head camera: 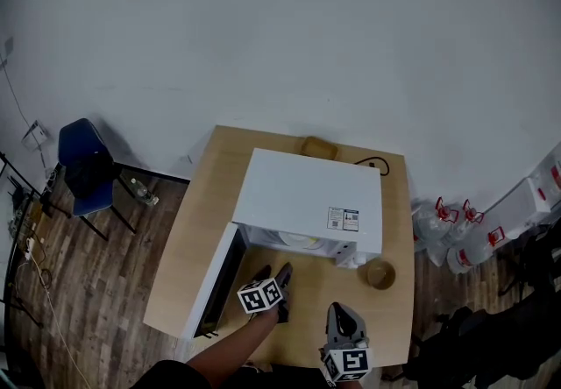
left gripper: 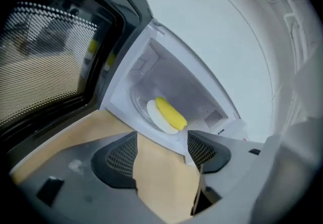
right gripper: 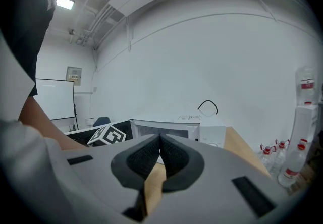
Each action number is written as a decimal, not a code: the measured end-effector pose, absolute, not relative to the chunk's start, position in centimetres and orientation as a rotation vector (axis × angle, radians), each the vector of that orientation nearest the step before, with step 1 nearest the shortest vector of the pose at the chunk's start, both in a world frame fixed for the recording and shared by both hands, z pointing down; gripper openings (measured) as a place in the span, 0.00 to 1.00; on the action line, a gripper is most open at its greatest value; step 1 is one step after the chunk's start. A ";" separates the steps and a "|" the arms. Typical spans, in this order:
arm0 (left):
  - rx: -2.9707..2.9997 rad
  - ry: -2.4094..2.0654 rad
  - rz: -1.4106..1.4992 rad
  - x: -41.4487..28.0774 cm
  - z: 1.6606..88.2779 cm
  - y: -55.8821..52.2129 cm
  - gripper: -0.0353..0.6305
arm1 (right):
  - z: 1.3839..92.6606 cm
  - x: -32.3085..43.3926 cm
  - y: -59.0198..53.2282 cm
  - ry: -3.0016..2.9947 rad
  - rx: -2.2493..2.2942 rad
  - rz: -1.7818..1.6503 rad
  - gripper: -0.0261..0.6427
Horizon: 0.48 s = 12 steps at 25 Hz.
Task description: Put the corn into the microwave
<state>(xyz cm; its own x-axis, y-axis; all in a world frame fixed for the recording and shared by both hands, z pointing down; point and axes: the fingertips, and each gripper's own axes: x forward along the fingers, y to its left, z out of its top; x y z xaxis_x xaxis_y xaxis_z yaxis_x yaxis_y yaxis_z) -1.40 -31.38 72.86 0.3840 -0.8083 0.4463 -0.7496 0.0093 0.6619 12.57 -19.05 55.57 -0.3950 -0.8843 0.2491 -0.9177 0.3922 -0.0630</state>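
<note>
The left claw [head camera: 280, 274] hangs low over the wooden table [head camera: 200, 229], pointed at the mouth of the white microwave [head camera: 311, 203], and its jaws stand apart with nothing between them but bare tabletop. Straight ahead of it, just past its tips and inside the oven's cavity, the yellow corn [left gripper: 170, 113] lies on a white plate [left gripper: 155, 119], with its length running across the plate and one end overhanging the rim. The corn touches neither jaw. The microwave's door [head camera: 219, 278] is swung wide open to the left of this claw, its dark mesh window facing in towards it. The right claw [head camera: 343, 315] sits to the right of the left one and nearer the person, over the table's front edge, pointing much the same way. Its two pads are pressed together tip to tip and nothing is caught in them. Ahead of the right claw and a little to its right, a small round brown thing [head camera: 380, 274] rests on the table just beside the microwave's front corner; I cannot tell what it is. Far off to the left claw's left a blue chair [head camera: 85, 164] stands on the floor, and off to the right claw's right stand several clear bottles [head camera: 456, 238] with red caps.
</note>
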 end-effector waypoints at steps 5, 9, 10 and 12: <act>1.811 -1.301 -0.058 -2.5 70.6 -26.4 0.48 | 55.5 11.3 -15.8 -2.417 1.646 0.309 0.13; 1.892 -1.278 -0.077 -3.8 67.2 -21.6 0.48 | 55.1 10.1 -12.1 -2.394 1.687 0.277 0.13; 1.914 -1.272 -0.087 -4.1 66.2 -20.3 0.48 | 54.8 9.7 -11.2 -2.389 1.697 0.269 0.13; 1.967 -1.260 -0.105 -4.9 64.0 -17.6 0.48 | 54.4 9.1 -9.1 -2.382 1.720 0.262 0.13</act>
<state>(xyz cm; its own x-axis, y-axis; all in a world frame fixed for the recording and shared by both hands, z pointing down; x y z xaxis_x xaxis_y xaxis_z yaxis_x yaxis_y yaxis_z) -4.87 -17.58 64.03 0.5043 -0.8005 0.3237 -0.7358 -0.2022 0.6463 9.06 -9.06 54.36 -0.3081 -0.9161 0.2567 -0.9500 0.3108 -0.0308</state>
